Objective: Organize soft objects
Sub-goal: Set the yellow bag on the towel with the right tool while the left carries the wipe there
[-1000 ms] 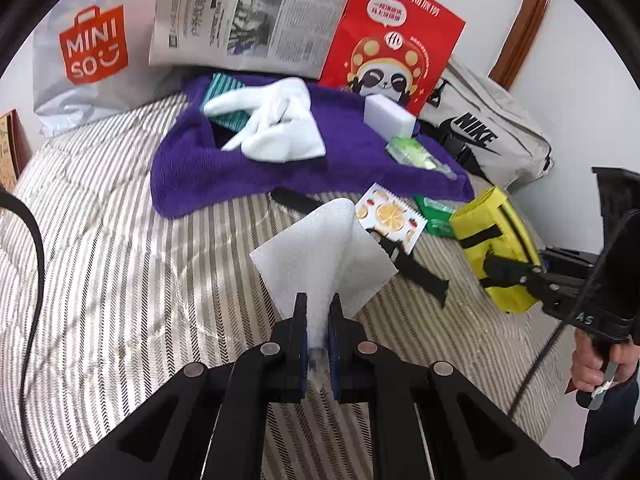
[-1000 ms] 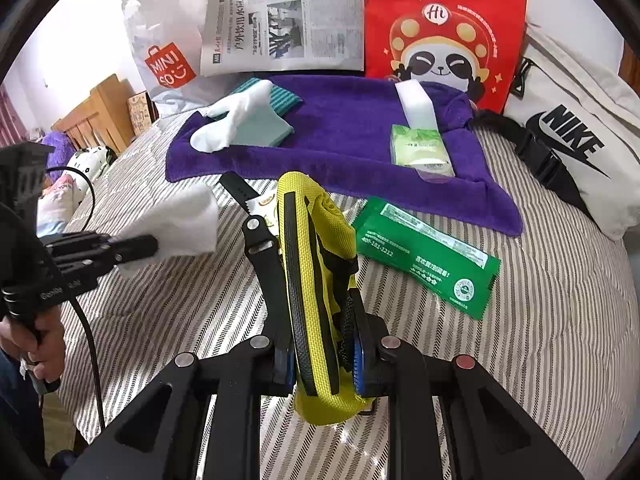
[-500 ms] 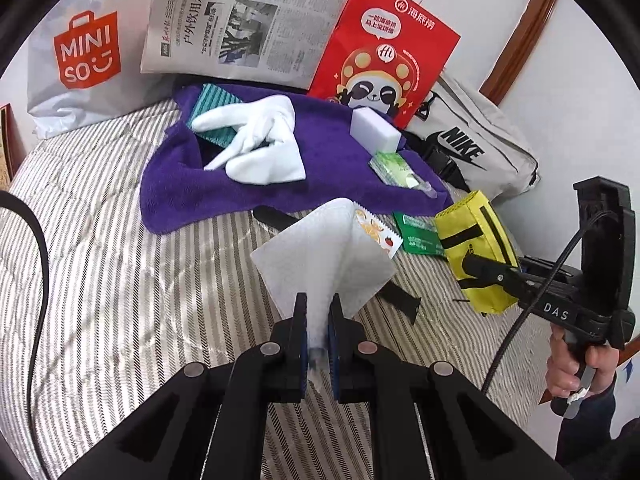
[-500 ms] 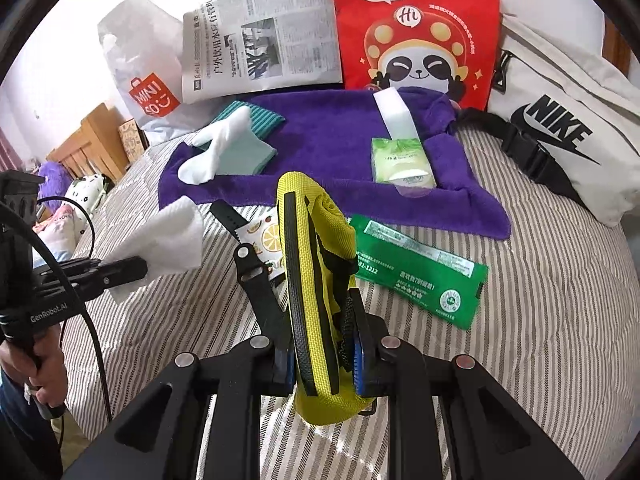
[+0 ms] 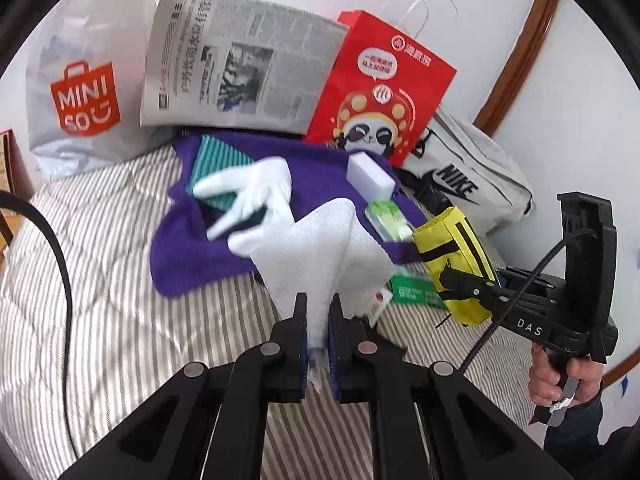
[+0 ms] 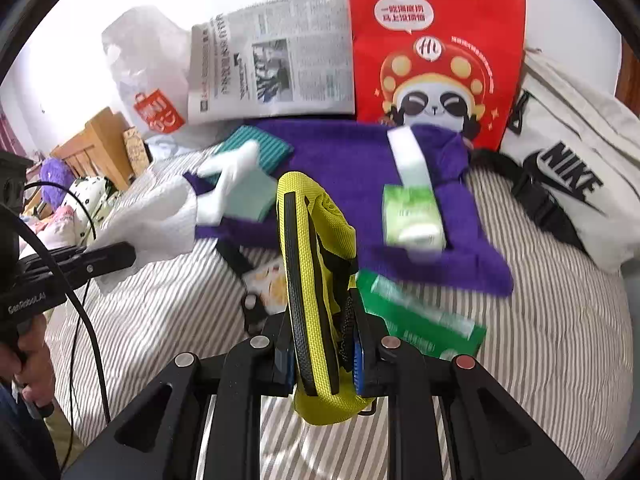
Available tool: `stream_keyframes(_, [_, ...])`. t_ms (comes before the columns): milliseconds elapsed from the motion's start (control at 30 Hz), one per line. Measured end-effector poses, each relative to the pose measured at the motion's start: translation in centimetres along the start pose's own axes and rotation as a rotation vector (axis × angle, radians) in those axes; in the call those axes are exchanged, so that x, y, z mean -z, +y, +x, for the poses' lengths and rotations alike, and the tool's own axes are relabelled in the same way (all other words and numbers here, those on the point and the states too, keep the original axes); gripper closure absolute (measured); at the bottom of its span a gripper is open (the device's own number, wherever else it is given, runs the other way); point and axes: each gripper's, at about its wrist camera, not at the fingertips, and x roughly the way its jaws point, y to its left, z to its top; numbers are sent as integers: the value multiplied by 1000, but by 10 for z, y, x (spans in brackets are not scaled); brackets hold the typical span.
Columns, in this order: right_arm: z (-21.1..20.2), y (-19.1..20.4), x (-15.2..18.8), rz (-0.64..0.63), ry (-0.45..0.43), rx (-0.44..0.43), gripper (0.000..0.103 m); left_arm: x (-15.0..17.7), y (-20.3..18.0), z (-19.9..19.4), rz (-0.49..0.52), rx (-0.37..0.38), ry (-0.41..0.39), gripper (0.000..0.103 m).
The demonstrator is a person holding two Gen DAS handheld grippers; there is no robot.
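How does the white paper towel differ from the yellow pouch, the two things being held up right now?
The paper towel is white, thin and fans out limply; the yellow pouch is thick woven fabric with black straps and keeps its shape. The towel is in the left claw, the pouch in the right claw. Both are pinched and lifted above the striped bed.

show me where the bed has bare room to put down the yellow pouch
Bare striped bedspread lies left of the purple towel, and more right of the green packet. Crowded: the towel and the bags behind.
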Motion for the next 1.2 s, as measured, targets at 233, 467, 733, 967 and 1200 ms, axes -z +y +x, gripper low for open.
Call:
stream_keyframes(233, [28,-11,-42,66,-3,-18,83,-36,8,0,-5,-49,-47,95])
stream_keyframes(467, [65,-20,-89,101,-14,15,83,-68,24,5,-15,-93,-77,95])
stream_keyframes(733, [129,-32,-118,177,69,-14,83,-82,37,17,-42,-91,-83,95])
stream_keyframes(967, [156,-56,-124,256,103,-2,83,-98,42,29,-29,-118,-71,95])
stream_keyframes(1200, [152,-67,-121,278,93,-30,81,-107,42,46,-27,-141,-45,95])
